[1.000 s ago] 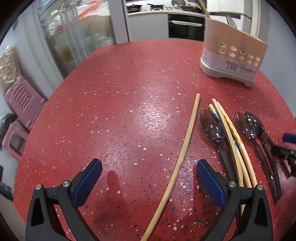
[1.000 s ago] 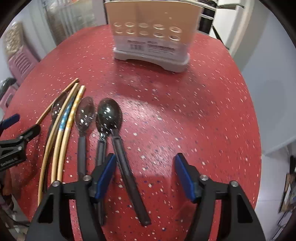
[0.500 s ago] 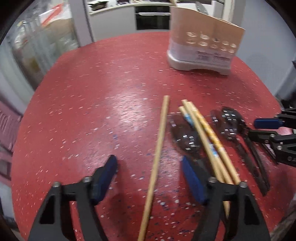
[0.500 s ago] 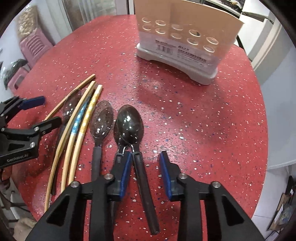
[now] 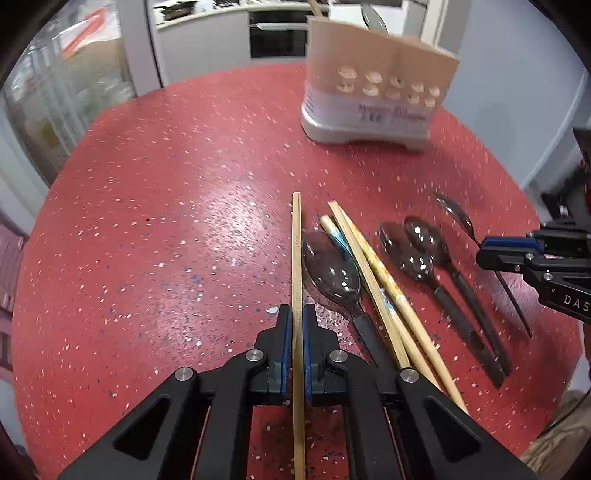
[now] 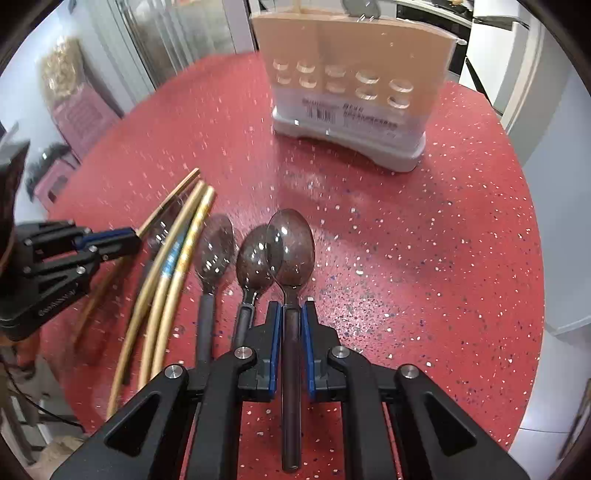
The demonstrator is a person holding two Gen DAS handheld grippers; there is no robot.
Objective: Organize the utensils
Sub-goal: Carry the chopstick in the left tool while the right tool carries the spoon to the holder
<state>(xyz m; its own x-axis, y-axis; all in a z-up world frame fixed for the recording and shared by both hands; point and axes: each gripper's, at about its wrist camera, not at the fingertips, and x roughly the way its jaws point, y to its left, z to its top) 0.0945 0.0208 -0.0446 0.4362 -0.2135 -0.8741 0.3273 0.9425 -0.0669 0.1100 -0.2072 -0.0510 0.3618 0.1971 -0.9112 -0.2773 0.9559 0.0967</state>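
While the left gripper pinches a lone chopstick and the right gripper clamps a dark spoon, remaining utensils lie between them, leaving open red table toward the far-edge holder.

Home kitchen — built-in oven and white counter at top of frame, red speckled table, utensil holder.

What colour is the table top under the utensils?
The table top is red with small pale specks; the right wrist view shows it best.
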